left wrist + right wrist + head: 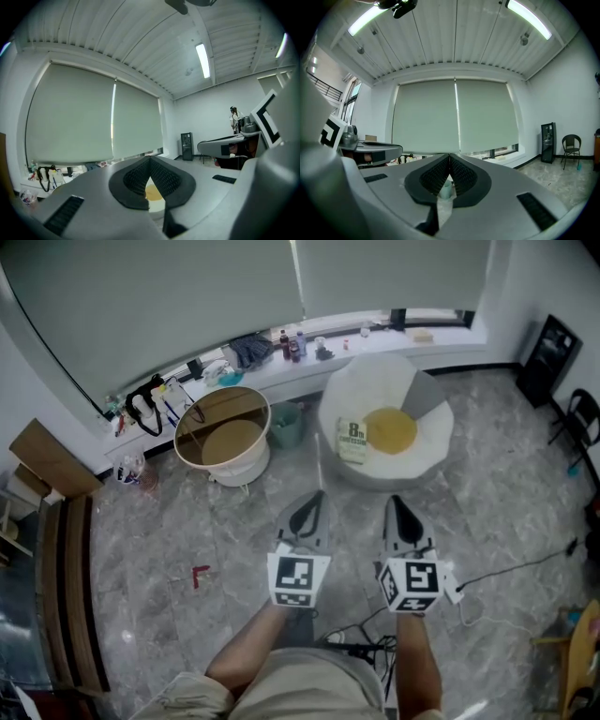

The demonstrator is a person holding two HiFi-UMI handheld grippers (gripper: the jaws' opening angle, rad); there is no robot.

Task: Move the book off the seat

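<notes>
Book (352, 439) with a pale cover lies on the left part of the white round seat (427, 454), just beside a yellow cushion (390, 429) and well apart from both grippers. The left gripper (317, 497) and the right gripper (394, 502) are held side by side above the grey marbled floor (187, 521), pointing level toward the seat. Each has its jaws closed together with nothing between them (the gripper views show the ribbed pads meeting at the tips). Left of the seat stand a teal bin (287, 425) and a round wood-rimmed table (246, 465). Behind them runs a window ledge (384, 343) under drawn blinds, carrying bottles and other clutter too small to name.
</notes>
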